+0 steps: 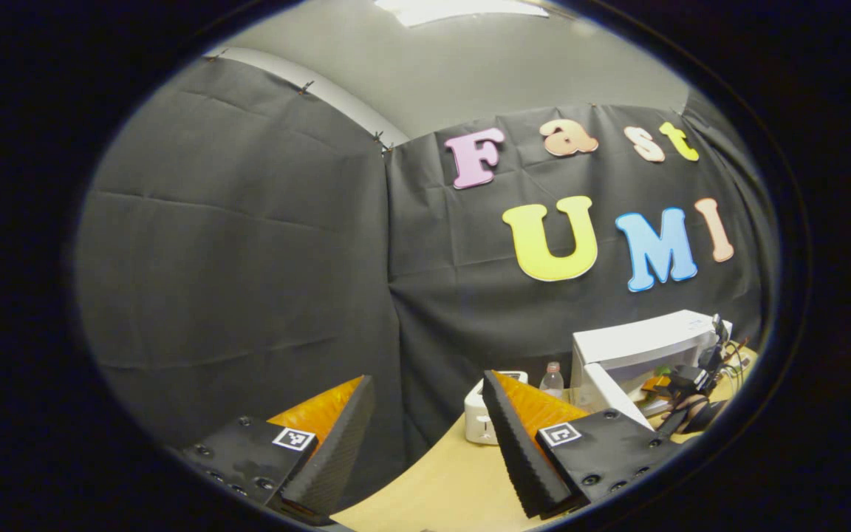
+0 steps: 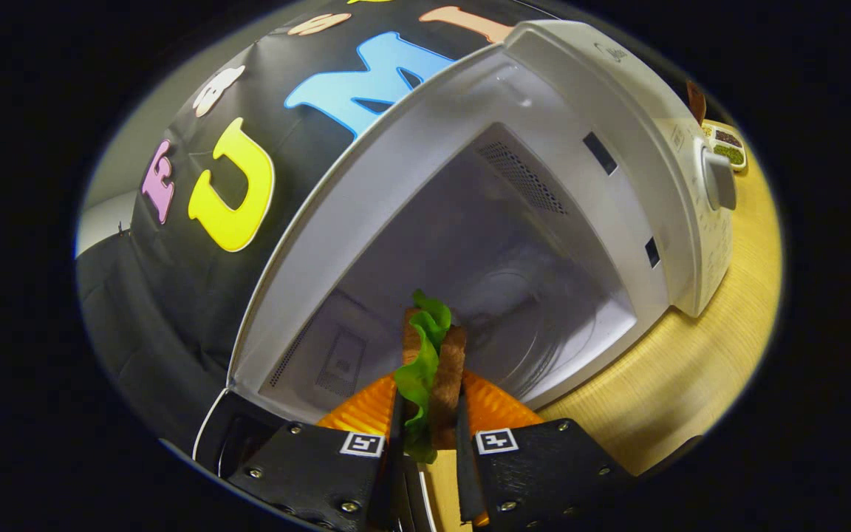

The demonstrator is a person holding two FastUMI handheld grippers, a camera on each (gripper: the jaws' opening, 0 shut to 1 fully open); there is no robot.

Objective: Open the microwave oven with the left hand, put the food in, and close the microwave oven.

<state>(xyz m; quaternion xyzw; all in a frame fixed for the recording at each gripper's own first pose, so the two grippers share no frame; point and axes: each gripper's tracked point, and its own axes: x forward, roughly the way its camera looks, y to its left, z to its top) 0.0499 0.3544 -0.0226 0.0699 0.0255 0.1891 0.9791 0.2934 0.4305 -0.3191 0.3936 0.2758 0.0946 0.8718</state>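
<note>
The white microwave oven stands on the wooden table with its door swung open to the left. My right gripper is shut on the food, a sandwich of brown bread and green lettuce, held on edge at the mouth of the cavity. In the left gripper view the microwave oven is far off at the right, with its open door and the right gripper in a hand in front of it. My left gripper is open and holds nothing, well back from the oven.
A white toaster and a small clear bottle stand on the table left of the oven. A small tray of seeds or spices lies behind the oven's right side. The oven's knob juts out.
</note>
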